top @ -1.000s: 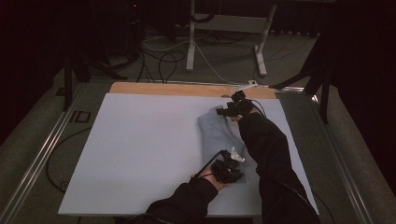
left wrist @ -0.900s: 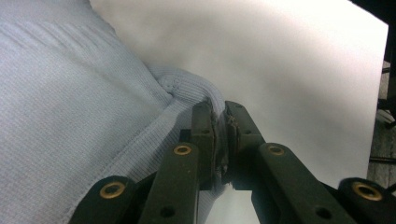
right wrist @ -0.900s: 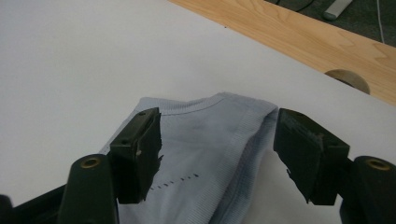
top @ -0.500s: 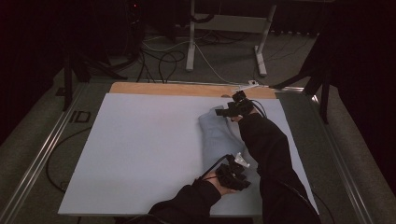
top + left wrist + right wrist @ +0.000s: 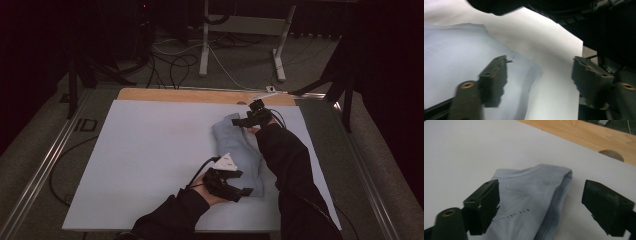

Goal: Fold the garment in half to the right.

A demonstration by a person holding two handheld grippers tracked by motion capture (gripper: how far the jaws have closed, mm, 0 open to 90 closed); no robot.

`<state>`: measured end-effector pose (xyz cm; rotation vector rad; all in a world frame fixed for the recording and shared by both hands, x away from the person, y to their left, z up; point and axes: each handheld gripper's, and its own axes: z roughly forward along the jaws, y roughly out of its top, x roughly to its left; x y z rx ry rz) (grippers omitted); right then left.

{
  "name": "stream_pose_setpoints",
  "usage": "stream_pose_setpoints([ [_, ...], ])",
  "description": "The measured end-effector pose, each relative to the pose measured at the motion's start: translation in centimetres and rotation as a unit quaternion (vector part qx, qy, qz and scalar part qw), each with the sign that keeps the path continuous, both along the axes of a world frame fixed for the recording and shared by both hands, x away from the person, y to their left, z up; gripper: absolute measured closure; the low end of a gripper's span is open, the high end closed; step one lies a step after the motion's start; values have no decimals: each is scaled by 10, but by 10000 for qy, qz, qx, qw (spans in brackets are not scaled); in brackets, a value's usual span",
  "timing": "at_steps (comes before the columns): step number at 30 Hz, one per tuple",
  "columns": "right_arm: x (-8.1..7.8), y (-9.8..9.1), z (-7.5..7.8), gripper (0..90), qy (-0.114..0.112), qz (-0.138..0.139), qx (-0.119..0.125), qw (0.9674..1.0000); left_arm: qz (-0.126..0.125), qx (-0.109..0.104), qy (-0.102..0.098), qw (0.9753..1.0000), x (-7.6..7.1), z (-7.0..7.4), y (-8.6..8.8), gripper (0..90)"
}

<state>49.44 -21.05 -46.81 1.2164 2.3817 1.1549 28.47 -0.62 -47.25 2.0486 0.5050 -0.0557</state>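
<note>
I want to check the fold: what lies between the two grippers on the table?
In the high view, the folded light-blue garment stretches from the left gripper to the right gripper; nothing else lies there.

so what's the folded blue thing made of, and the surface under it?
Folded garment: looks like a light blue knit fabric, matte; ribbed hem band and a row of small stitch holes show in the right gripper view. White sheet: smooth, matte, maybe paper or plastic board. Beyond it, tabletop: visible wood grain, probably plywood or laminate.
</note>
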Motion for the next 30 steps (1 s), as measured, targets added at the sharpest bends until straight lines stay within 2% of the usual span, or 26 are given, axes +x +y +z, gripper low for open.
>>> stream_pose_setpoints([
  [1, 0, 0, -2, 206, 30, -16, -21, 10000, -22, -70, -107, 9999, 0, 0, 7, 239],
  [3, 1, 1, -6, 253, 67, 10, -84, 9999, 51, -15, -249, 9997, 0, 2, 20, 183],
  [4, 1, 1, -7, 305, 82, 5, -99, 9999, 64, 8, -287, 9996, 0, 2, 26, 142],
  [6, 2, 2, -12, 323, 152, 3, -116, 9998, 125, 63, -259, 9996, 0, 3, 37, 101],
  [8, 2, 3, -17, 348, 262, 8, -173, 9995, 144, 58, -321, 9994, -2, 4, 48, 8],
  [11, 3, 3, -23, 347, 392, -34, -155, 9991, 221, 116, -458, 9986, -7, 4, 66, 9],
  [13, 4, 3, -28, 347, 472, -58, -214, 9986, 281, 92, -457, 9985, -10, 4, 78, 9],
  [14, 4, 3, -28, 347, 472, -58, -214, 9986, 281, 92, -457, 9985, -10, 4, 78, 9],
  [15, 6, 0, -34, 394, 621, -148, -136, 9979, 472, 83, -428, 9979, -14, 2, 97, 9],
  [17, 7, 0, -37, 428, 707, -144, -121, 9973, 604, 109, -450, 9971, -18, 0, 111, 9],
  [18, 7, 0, -37, 428, 707, -144, -121, 9973, 604, 109, -450, 9971, -18, 0, 111, 9],
  [19, 7, 0, -40, 487, 781, -116, -88, 9968, 750, 117, -430, 9962, -20, -3, 125, 9],
  [20, 7, 0, -40, 524, 784, -128, -108, 9968, 750, 117, -430, 9962, -20, -3, 125, 9],
  [21, 7, 0, -41, 587, 802, -73, -102, 9967, 921, 141, -382, 9949, -21, -8, 139, 9],
  [22, 7, 0, -41, 587, 802, -73, -102, 9967, 921, 141, -382, 9949, -21, -8, 139, 9],
  [23, 6, 0, -41, 684, 849, -28, -55, 9964, 996, 151, -360, 9943, -22, -10, 146, 9],
  [24, 6, 0, -40, 731, 860, -2, -26, 9963, 1096, 136, -366, 9932, -22, -12, 151, 9],
  [25, 6, 0, -40, 731, 860, -2, -26, 9963, 1175, 95, -366, 9923, -23, -13, 157, 9],
  [27, 5, 3, -39, 810, 827, 16, -114, 9965, 1325, 1, -321, 9907, -24, -16, 167, 10],
  [28, 5, 6, -36, 843, 753, 33, -220, 9969, 1415, -34, -349, 9893, -25, -19, 174, 14],
  [30, 4, 8, -33, 852, 616, 70, -265, 9977, 1504, -44, -364, 9880, -26, -21, 179, 15],
])
